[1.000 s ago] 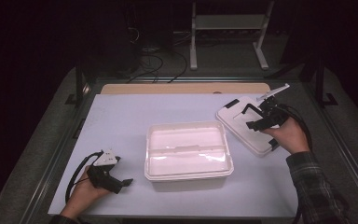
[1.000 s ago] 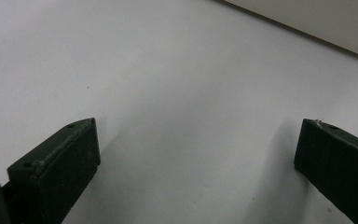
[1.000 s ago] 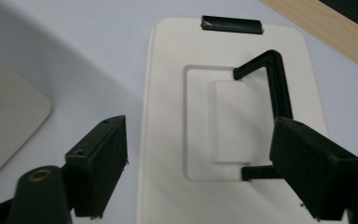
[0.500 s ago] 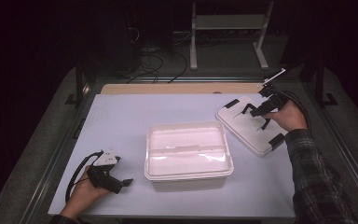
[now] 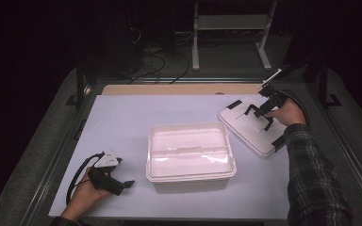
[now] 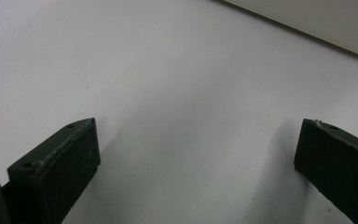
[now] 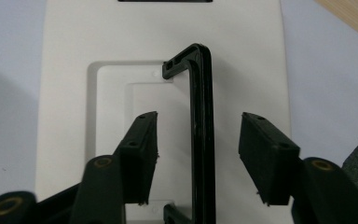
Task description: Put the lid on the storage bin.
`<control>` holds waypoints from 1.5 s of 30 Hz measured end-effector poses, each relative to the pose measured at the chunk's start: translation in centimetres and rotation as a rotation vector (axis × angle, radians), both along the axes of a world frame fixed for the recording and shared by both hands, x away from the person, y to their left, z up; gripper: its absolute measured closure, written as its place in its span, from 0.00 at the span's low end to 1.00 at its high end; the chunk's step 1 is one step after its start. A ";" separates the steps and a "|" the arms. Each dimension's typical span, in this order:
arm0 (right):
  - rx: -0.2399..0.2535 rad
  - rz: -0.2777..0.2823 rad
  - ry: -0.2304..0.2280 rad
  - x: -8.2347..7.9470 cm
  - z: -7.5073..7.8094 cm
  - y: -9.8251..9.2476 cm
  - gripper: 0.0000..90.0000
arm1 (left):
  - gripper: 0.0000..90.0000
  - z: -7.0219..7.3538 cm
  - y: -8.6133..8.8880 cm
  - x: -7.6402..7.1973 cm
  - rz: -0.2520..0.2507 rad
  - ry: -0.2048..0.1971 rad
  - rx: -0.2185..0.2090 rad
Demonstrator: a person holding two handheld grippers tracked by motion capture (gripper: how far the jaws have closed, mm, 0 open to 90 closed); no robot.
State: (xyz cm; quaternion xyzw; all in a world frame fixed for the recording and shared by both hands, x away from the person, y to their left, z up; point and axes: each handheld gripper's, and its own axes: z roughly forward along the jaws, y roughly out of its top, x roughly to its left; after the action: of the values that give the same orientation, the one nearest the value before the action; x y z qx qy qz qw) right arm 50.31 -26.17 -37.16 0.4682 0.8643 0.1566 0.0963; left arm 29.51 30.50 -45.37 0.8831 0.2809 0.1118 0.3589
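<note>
Right tongs closing round black lid handle, pads not yet touching; left tongs open, idle – we risk off-centre pinch tilting lid.

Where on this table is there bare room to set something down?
The widest bare patch lies left of the white box, from the left gripper up to the table far edge. A narrower strip runs behind the box. It is crowded at the right, where the right gripper straddles the handle of the lid.
</note>
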 end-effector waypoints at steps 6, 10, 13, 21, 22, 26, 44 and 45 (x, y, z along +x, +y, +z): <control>0.001 0.002 0.027 0.2 -0.4 0.0 0.67 | 0.00 0.0 0.0 0.0 0.000 0.000 0.000; -0.004 0.010 0.033 0.3 -0.6 0.2 0.73 | 0.00 0.0 0.0 0.0 0.000 0.000 0.000; -0.011 0.013 0.038 0.3 -0.8 0.5 0.80 | 0.00 0.0 0.0 0.0 0.000 0.000 0.000; 0.003 0.040 0.045 0.0 -0.3 0.8 0.94 | 0.00 0.0 0.0 0.0 0.000 0.000 0.000; -0.014 0.046 0.031 0.0 -0.1 0.8 0.94 | 0.00 0.0 0.0 0.0 0.000 0.001 0.000; 0.009 0.057 0.020 -0.5 1.5 0.7 0.94 | 0.00 0.0 0.0 0.0 0.000 0.001 0.000; 0.109 0.195 -0.102 -4.4 13.2 1.1 0.94 | 0.00 0.0 0.0 0.0 0.001 -0.001 -0.001; 0.117 0.212 -0.106 -4.6 13.7 1.3 0.94 | 0.00 0.0 0.0 0.0 0.001 -0.002 -0.002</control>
State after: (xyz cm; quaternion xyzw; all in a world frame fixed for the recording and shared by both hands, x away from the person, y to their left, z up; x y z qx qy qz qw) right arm 45.68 -24.87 -23.46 0.3702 0.8920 0.2406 0.0973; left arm 29.51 30.49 -45.38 0.8825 0.2810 0.1124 0.3599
